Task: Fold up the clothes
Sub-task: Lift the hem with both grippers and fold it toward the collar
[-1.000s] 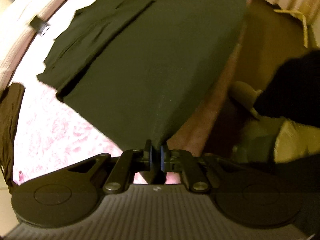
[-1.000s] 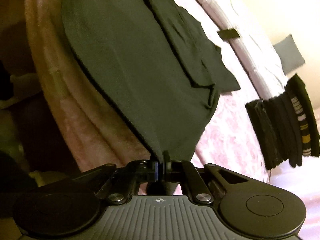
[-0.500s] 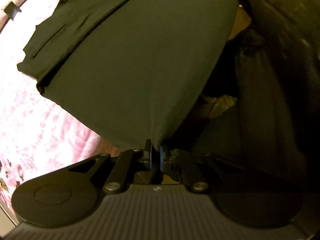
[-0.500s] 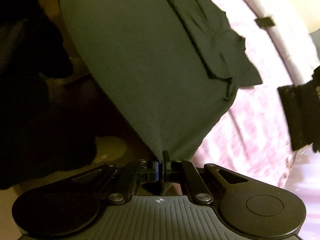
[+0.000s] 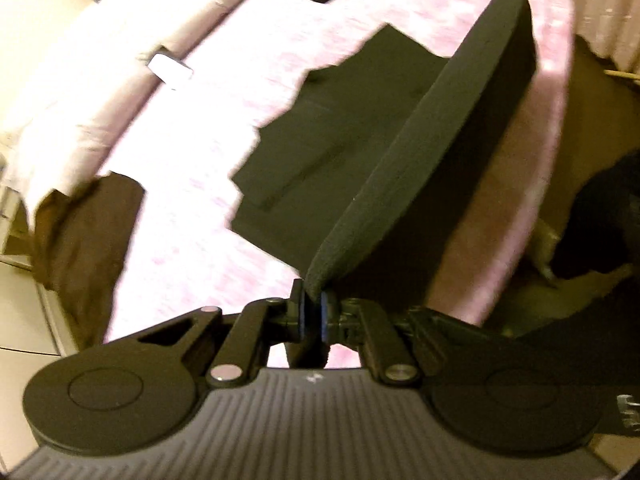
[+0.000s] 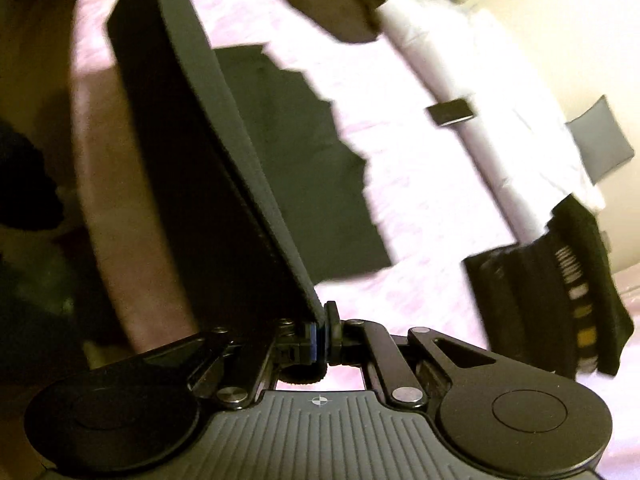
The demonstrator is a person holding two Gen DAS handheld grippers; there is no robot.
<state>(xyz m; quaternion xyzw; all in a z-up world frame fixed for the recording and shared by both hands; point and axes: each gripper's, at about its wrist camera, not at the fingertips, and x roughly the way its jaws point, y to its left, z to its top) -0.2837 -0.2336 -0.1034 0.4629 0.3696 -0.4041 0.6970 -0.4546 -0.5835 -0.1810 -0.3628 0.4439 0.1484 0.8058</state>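
Both hand-held grippers, left (image 5: 313, 312) and right (image 6: 323, 334), stay clamped on the dark garment (image 5: 400, 184), its hem now raised off the bed (image 5: 192, 248).

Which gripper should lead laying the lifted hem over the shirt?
Neither clearly: left gripper and right gripper each pinch a corner of the shirt, its hem taut between them. Probably move both together.
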